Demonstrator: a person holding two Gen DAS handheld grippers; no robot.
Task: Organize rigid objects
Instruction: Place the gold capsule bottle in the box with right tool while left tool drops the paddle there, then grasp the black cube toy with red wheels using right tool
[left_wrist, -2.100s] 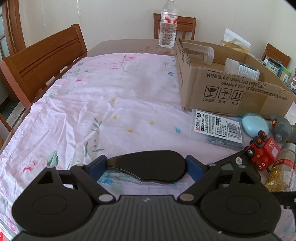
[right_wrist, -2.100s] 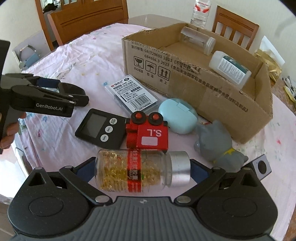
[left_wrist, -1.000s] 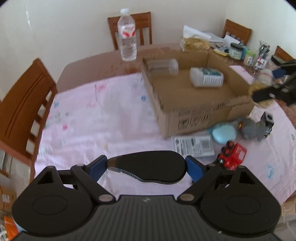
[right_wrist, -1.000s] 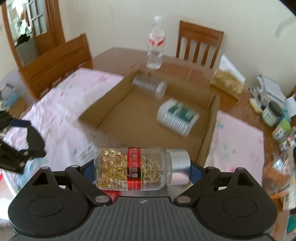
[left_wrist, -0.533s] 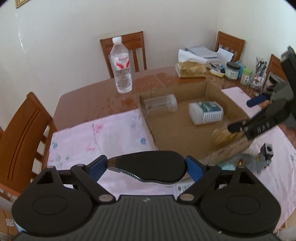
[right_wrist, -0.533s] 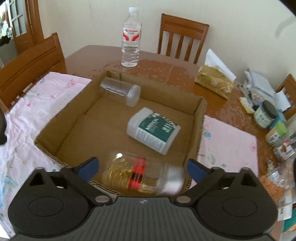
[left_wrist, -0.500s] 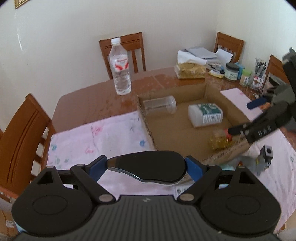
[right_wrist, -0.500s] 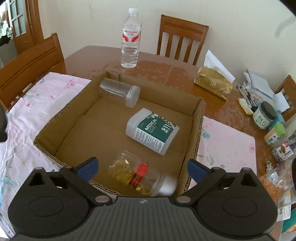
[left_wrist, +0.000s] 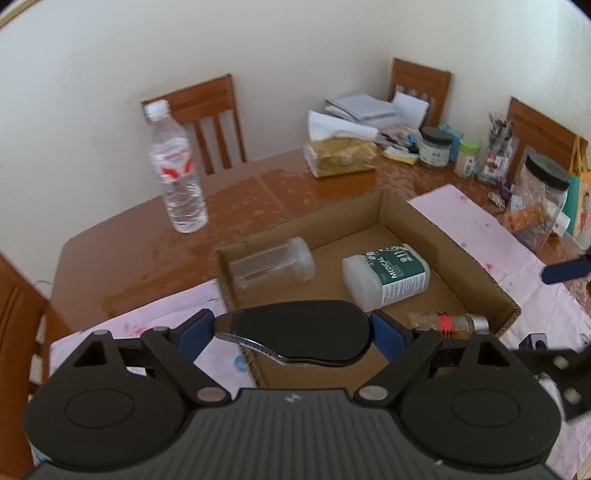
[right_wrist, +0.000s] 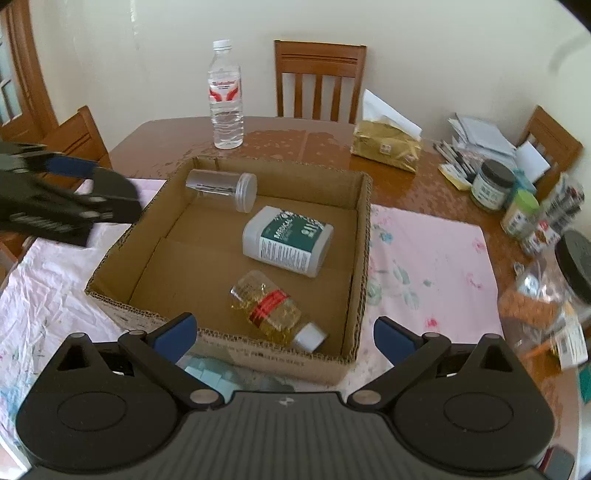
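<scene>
Three bottles already lie in the box (right_wrist: 362, 236): the clear jar (right_wrist: 221, 186) far left, the white bottle (right_wrist: 288, 242) mid, the capsule bottle (right_wrist: 275, 308) near. The right gripper (right_wrist: 282, 332) gapes wide, empty, above the near wall. The left gripper (left_wrist: 291, 330) clamps the black case (left_wrist: 295, 332) over the box's near-left corner, next to drop, I'd say.
</scene>
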